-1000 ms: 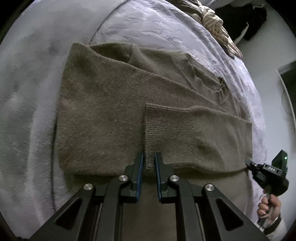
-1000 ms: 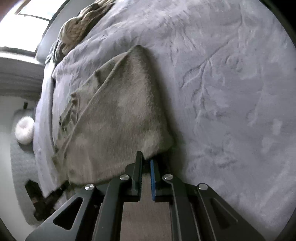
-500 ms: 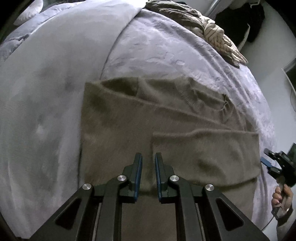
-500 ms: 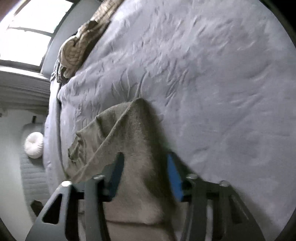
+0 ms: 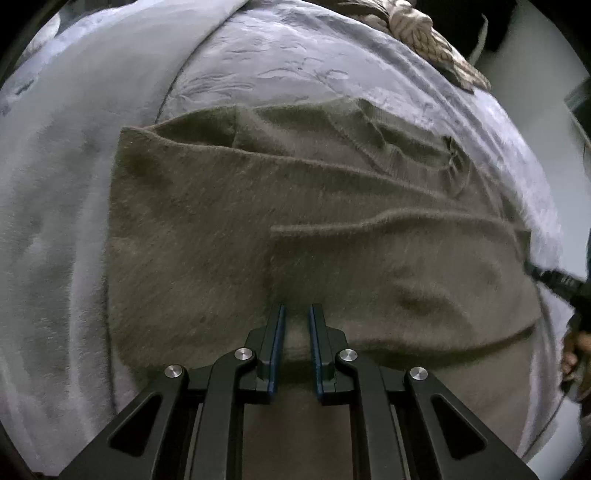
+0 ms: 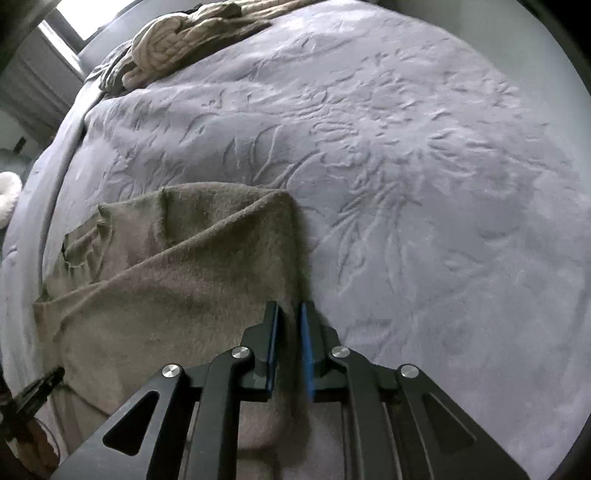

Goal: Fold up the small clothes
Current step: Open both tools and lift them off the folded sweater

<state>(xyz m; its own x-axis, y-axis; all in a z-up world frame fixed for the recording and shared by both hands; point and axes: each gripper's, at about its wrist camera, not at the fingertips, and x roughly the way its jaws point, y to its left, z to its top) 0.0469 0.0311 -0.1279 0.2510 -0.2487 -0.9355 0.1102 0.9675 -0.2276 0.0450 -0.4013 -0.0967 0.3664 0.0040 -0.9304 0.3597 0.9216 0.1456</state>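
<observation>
Grippers, both ours, left and right, nearly closed, pinch the fuzzy olive-brown knitted sweater's near hem on the grey embossed bedspread; slippage would undo our fold.

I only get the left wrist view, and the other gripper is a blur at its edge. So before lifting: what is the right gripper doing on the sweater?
Observer: The right gripper is pinched shut on the sweater, whose side edge runs between its fingers.
Operator: Anything lying off the blanket?
Observer: A white round object lies down past the blanket's edge.
Operator: Where's the light from?
Observer: A bright window behind the knitted pile.
</observation>
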